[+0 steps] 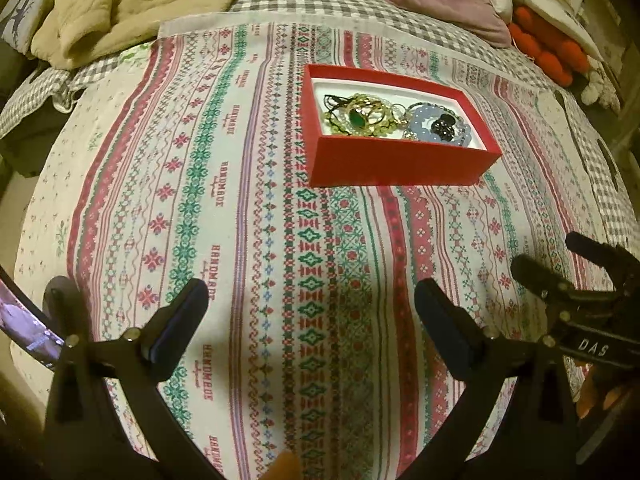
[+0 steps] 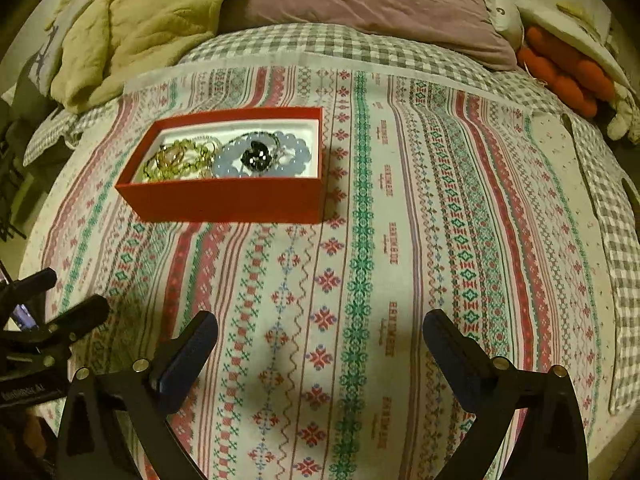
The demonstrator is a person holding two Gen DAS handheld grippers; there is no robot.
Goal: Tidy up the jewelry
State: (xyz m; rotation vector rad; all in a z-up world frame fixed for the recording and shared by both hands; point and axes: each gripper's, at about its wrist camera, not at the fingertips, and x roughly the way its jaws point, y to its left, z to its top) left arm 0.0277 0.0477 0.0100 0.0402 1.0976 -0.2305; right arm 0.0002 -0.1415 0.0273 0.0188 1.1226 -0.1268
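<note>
A red box (image 1: pixel 394 162) with a white lining stands on a patterned cloth (image 1: pixel 256 216). It holds gold and green bracelets (image 1: pixel 366 116) on its left and a pale blue bead bracelet (image 1: pixel 430 124) with a dark piece on its right. The box also shows in the right wrist view (image 2: pixel 228 200). My left gripper (image 1: pixel 311 300) is open and empty, well short of the box. My right gripper (image 2: pixel 320 330) is open and empty, near and to the right of the box. The right gripper shows at the left wrist view's right edge (image 1: pixel 560 264).
The cloth lies on a grey checked bedsheet (image 2: pixel 320 44). A beige quilt (image 2: pixel 140 28), a mauve pillow (image 2: pixel 372 4) and an orange soft toy (image 2: pixel 568 72) lie at the back. The bed edge drops off on the left.
</note>
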